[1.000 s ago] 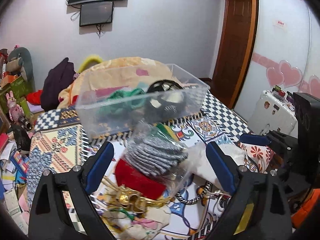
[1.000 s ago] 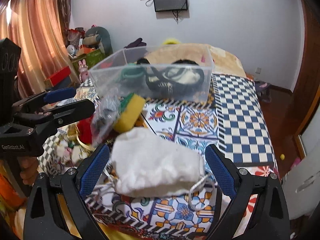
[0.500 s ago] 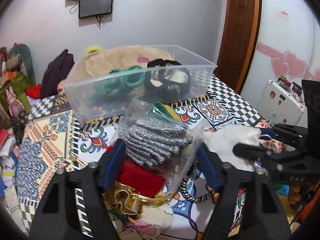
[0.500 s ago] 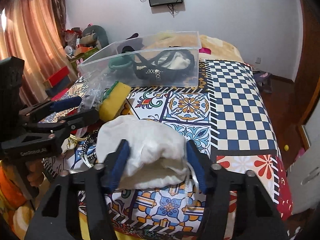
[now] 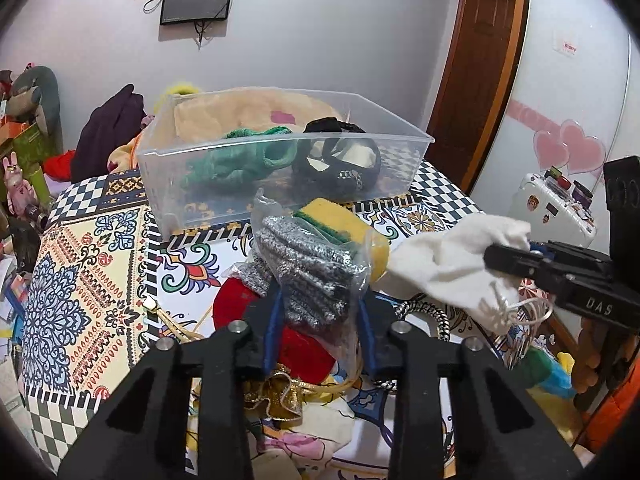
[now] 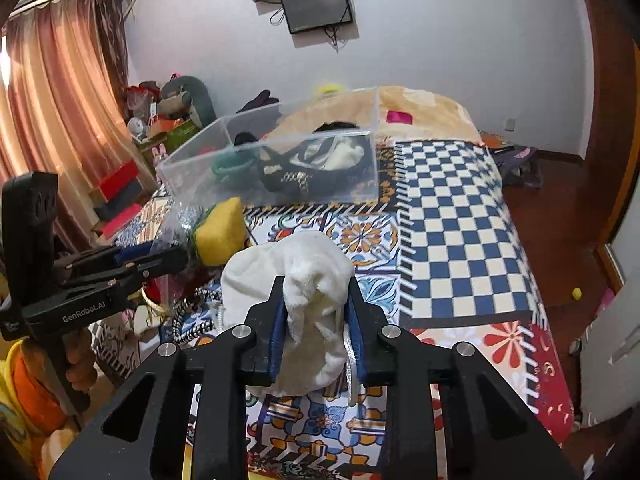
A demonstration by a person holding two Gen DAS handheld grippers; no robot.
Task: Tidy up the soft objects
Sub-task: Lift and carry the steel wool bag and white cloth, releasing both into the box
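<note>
clamped with the left gripper (image 5: 318, 316) on a clear plastic bag of grey knit pieces (image 5: 308, 264), blue pads pressing into both sides of the bag, bag lifted a little over a red cloth item (image 5: 256, 312) on the patterned bedspread (image 5: 96, 272). just behind the bag, touching its plastic, a yellow sponge with a green scrub face (image 5: 344, 220). squeezed shut with the right gripper (image 6: 316, 312) on a white cloth pouch (image 6: 288, 268), fabric bunched between the blue pads, a white drawstring (image 6: 350, 364) dangling beside the right pad. seen from the left wrist, the same pouch (image 5: 452, 256) hanging from the right gripper's fingertips at the right side, held above the bedspread, near the sponge but apart from it. farther back on the bed, a clear plastic bin (image 5: 280, 152), open on top, holding a green knit item (image 5: 240, 156) toward its left and a black bag with a metal chain (image 5: 340, 164) toward its right. near the front of the pile, a gold ruffled ribbon (image 5: 280, 392) and a black-and-white braided cord (image 6: 192, 320) lying on the bedspread below the held items. on the wall behind, a dark screen (image 6: 316, 8); at the left of the right wrist view, orange curtains (image 6: 44, 120).
</note>
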